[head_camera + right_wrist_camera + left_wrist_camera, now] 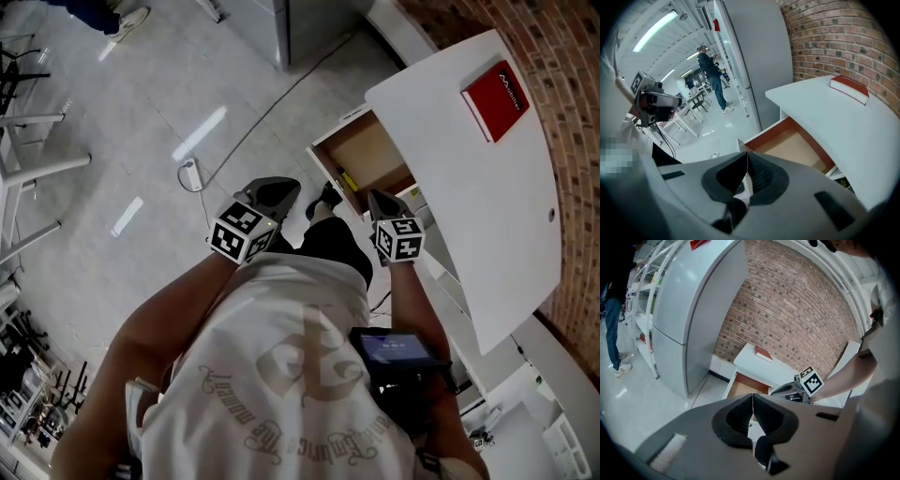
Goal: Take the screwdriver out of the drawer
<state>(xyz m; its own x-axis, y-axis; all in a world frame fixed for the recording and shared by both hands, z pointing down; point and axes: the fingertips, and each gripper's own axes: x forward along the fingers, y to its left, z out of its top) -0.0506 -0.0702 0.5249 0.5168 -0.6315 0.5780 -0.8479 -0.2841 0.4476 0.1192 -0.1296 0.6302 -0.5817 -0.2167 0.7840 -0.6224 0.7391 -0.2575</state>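
Observation:
The drawer (370,155) under the white desk (487,216) stands pulled out, showing a bare wooden bottom (797,145). A small yellow thing (346,179) lies at its near edge; I cannot tell whether it is the screwdriver. My left gripper (279,190) hangs over the floor just left of the drawer, jaws shut and empty (752,401). My right gripper (380,200) is at the drawer's near right corner, also shut with nothing between its jaws (746,164). Neither gripper touches the drawer. From the left gripper view, the drawer (745,387) appears beyond the right gripper (787,390).
A red book (495,98) lies on the desk top. A tall grey cabinet (693,310) stands left of the desk, against the brick wall (797,319). A cable (272,103) runs over the tiled floor. A person in jeans (710,70) stands farther off.

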